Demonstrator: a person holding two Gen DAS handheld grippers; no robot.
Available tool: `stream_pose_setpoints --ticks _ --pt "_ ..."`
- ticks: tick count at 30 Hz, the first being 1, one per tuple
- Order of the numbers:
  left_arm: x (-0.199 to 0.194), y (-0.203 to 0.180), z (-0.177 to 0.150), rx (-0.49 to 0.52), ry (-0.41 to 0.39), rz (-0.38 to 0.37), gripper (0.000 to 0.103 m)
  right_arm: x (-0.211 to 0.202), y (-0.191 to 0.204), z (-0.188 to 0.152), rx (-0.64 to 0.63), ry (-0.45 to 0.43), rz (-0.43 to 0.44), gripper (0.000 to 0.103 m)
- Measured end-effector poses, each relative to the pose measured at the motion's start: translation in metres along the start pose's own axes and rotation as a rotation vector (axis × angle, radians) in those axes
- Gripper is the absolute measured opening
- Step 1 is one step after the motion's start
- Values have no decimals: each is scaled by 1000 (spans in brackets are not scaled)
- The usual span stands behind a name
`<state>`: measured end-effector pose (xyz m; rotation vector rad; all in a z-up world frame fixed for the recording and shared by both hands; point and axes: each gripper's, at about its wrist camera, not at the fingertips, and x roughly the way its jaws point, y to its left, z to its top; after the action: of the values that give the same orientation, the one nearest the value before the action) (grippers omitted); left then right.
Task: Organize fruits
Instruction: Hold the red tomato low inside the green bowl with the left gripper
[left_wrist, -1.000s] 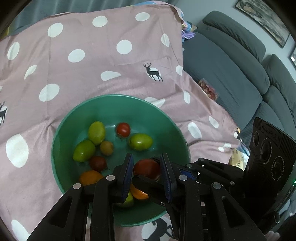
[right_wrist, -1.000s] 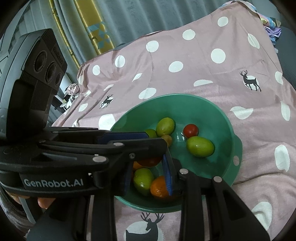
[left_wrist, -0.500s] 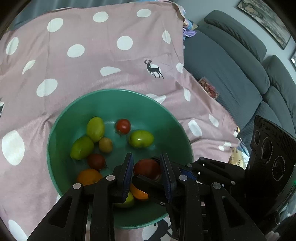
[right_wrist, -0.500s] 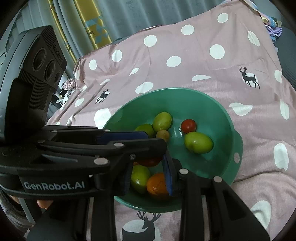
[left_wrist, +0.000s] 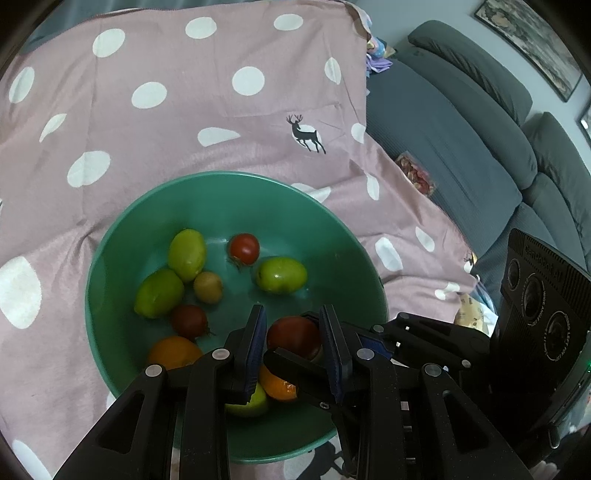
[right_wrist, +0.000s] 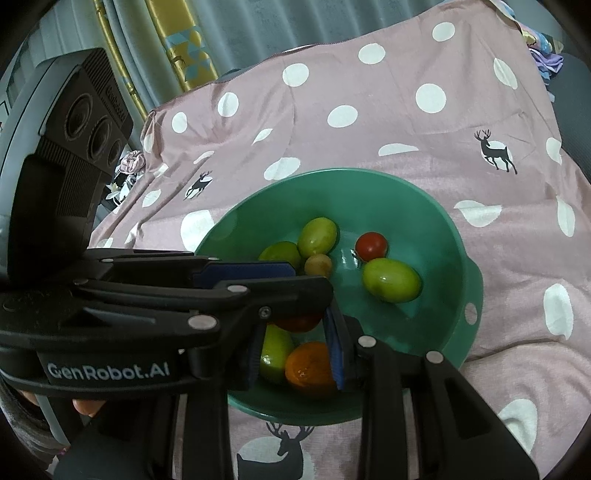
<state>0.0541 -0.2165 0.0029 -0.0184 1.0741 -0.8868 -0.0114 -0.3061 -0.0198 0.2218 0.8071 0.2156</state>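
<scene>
a green bowl (left_wrist: 122, 236) sat on a pink cloth (left_wrist: 184, 122) with white dots and small deer prints, and all the fruit in view lay inside it. toward the far side of the bowl were a small red tomato (left_wrist: 243, 248), a green fruit (left_wrist: 282, 274) just right of it, two more green fruits (left_wrist: 187, 254) side by side on the left, and a little yellowish fruit (left_wrist: 208, 287) touching them. nearer lay a dark red tomato (left_wrist: 189, 321) and an orange fruit (left_wrist: 173, 352) by the left wall.

the left gripper (left_wrist: 293, 345) hung over the near part of the bowl with its jaws drawn almost together and nothing pressed between the blue pads; a large red tomato (left_wrist: 293, 336) showed through the narrow gap, lying below in the bowl. the right gripper (right_wrist: 295, 347) came in from the right, crossing under the left one, its jaws likewise nearly closed and empty, with another orange fruit (right_wrist: 308, 367) and a green fruit (right_wrist: 275, 350) seen between its fingers down in the bowl. a grey sofa (left_wrist: 461, 140) stood to the right of the cloth, curtains (right_wrist: 177, 48) at the far left.
</scene>
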Motion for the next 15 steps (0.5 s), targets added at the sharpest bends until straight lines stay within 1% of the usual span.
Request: stream_pose_setpoints --ticks 15 --pt "2 2 -2 -15 8 -12 30 3 -1 0 0 21 -12 31"
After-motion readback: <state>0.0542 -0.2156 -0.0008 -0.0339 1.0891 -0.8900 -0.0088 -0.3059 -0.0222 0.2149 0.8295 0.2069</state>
